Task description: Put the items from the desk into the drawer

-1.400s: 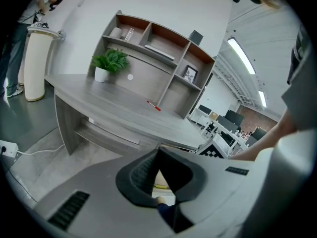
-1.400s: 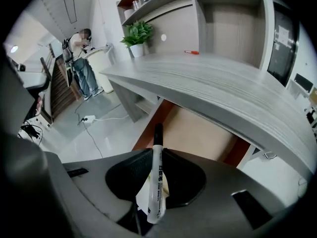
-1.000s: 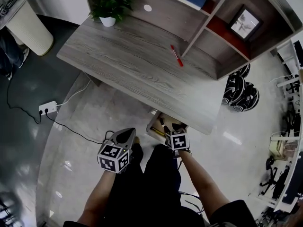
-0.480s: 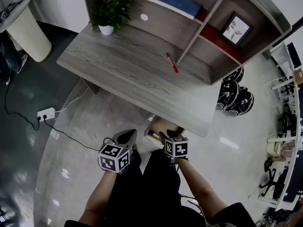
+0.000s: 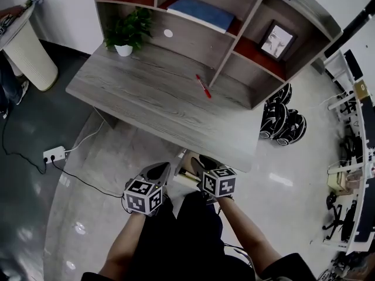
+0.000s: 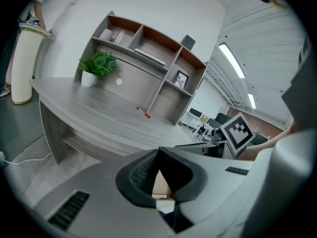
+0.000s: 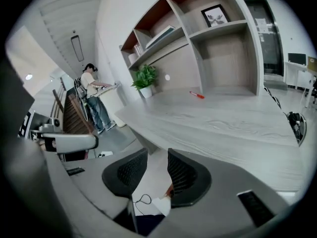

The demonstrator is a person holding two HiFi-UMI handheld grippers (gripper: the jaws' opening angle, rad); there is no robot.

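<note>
Head view, looking steeply down: a red pen [image 5: 203, 86] lies on the grey wood table [image 5: 135, 92], toward its far right side, just in front of the shelf unit [image 5: 246, 25] that stands on the table's far edge. Under the table's near edge a drawer [image 5: 186, 170] is pulled out, and its pale wood inside shows.

Both tools hover on the near side of the drawer, side by side and well apart from the pen. The left tool [image 6: 157, 152] is clenched. Its jaw tips meet and grip nothing. The right tool [image 7: 157, 155] is released. Its jaws stand apart, have just been closing a little, and frame only bare floor [image 5: 117, 151] and a loop of cable.

Farther out, a potted plant [image 5: 124, 34] sits at the table's far left corner. A blue book [image 5: 202, 13] lies on a shelf, and a framed picture [image 5: 277, 40] leans in a compartment to its right. A white power strip [image 5: 53, 154] lies on the floor to the left.
</note>
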